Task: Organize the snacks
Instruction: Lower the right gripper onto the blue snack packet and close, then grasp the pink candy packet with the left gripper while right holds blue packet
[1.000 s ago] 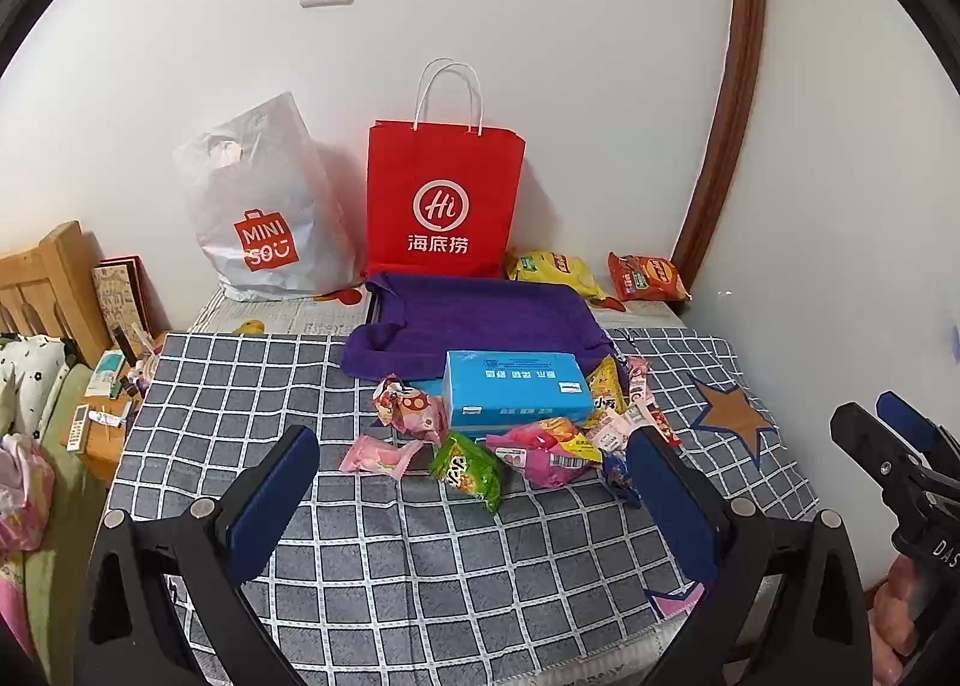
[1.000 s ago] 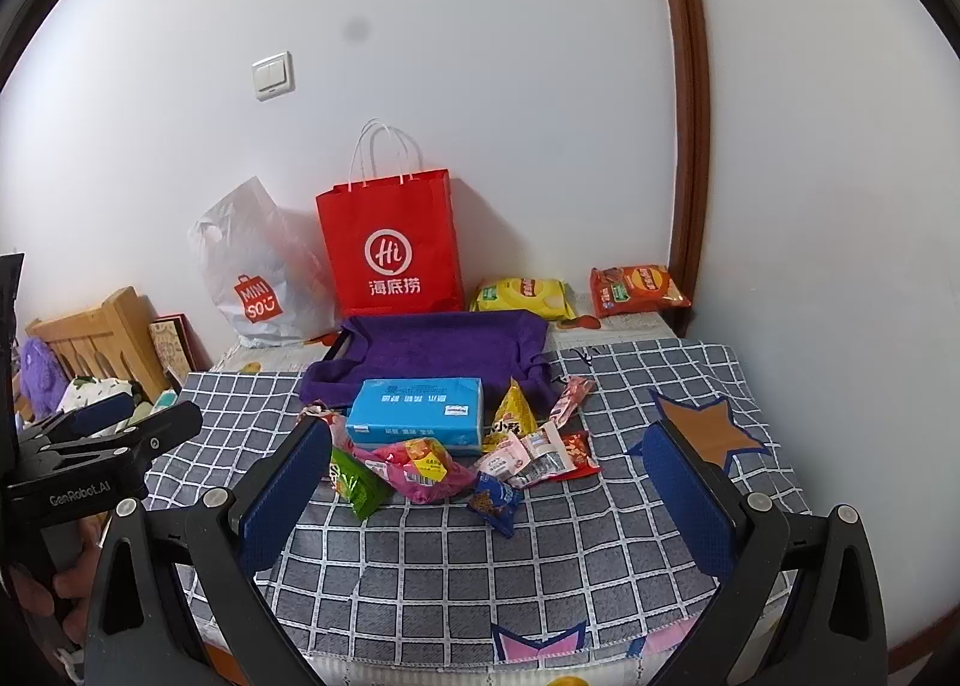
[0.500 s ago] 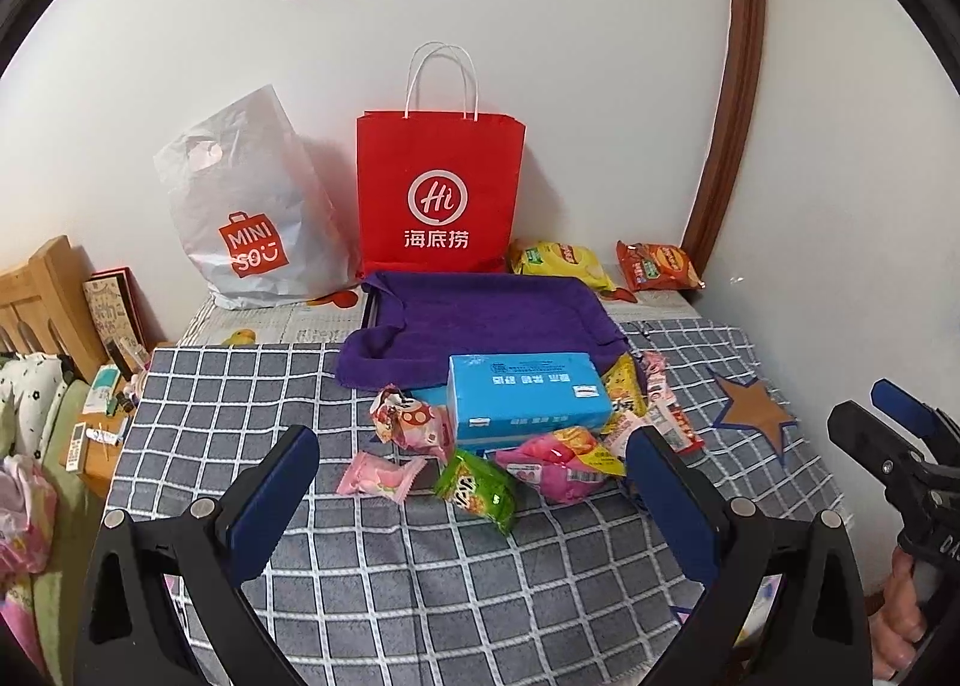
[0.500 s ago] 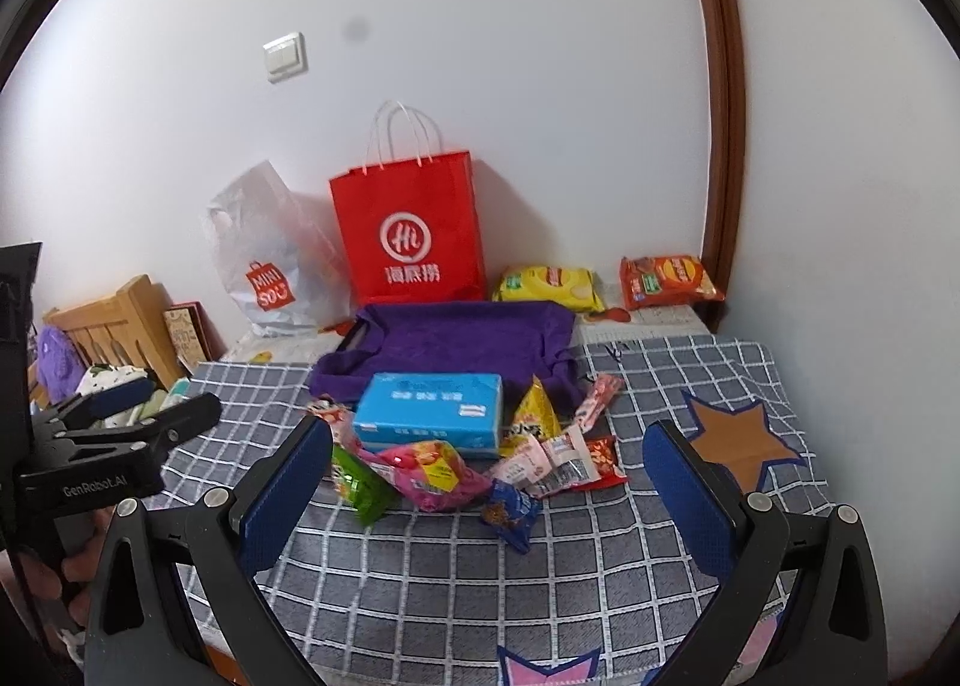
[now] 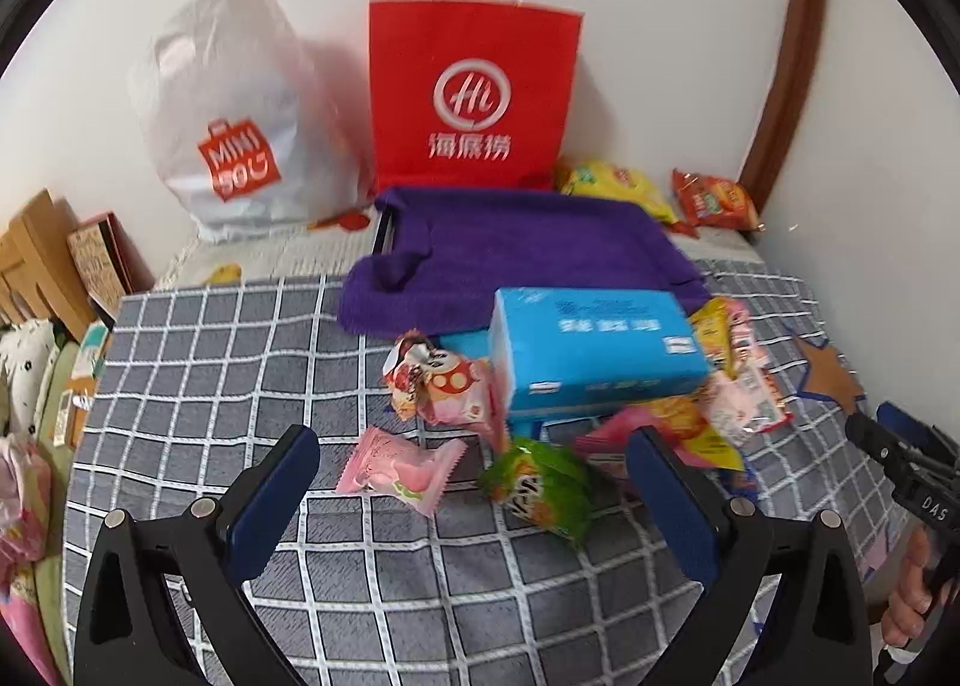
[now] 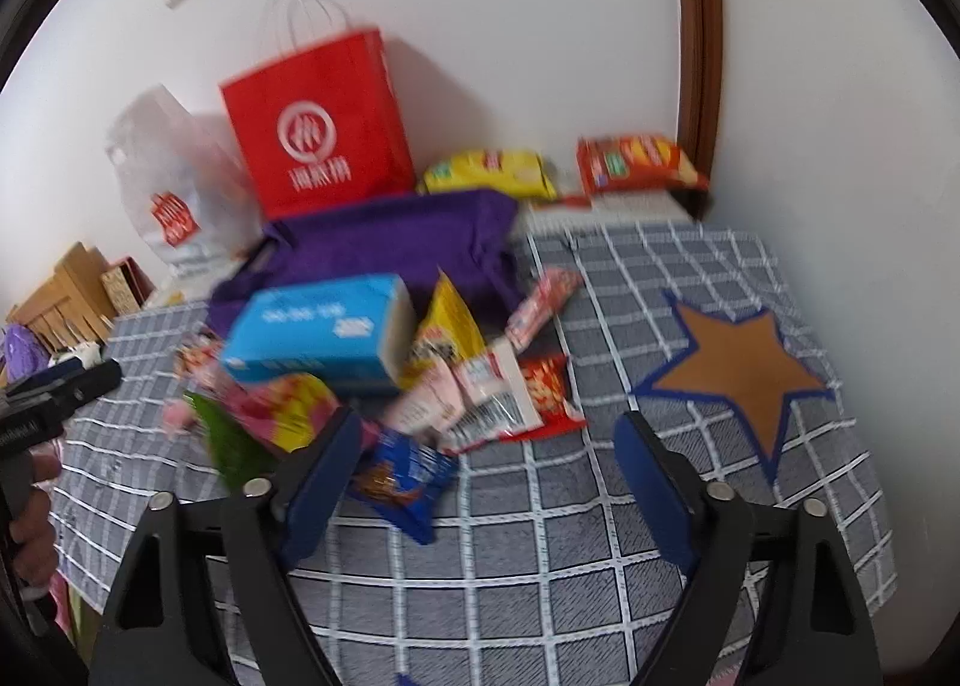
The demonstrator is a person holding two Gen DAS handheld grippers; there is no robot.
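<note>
Both grippers hover over the grey checked cloth (image 5: 240, 362), jaws spread wide and pinching nothing. The left gripper (image 5: 474, 497) points at a pink wrapped sweet (image 5: 399, 467) and a green crinkly snack packet (image 5: 543, 485). The right gripper (image 6: 486, 482) has a small blue snack packet (image 6: 402, 476) at its ten o'clock. The snack heap crowds a light-blue cardboard box (image 5: 591, 347); a red paper carrier bag (image 5: 471, 92) stands at twelve o'clock.
</note>
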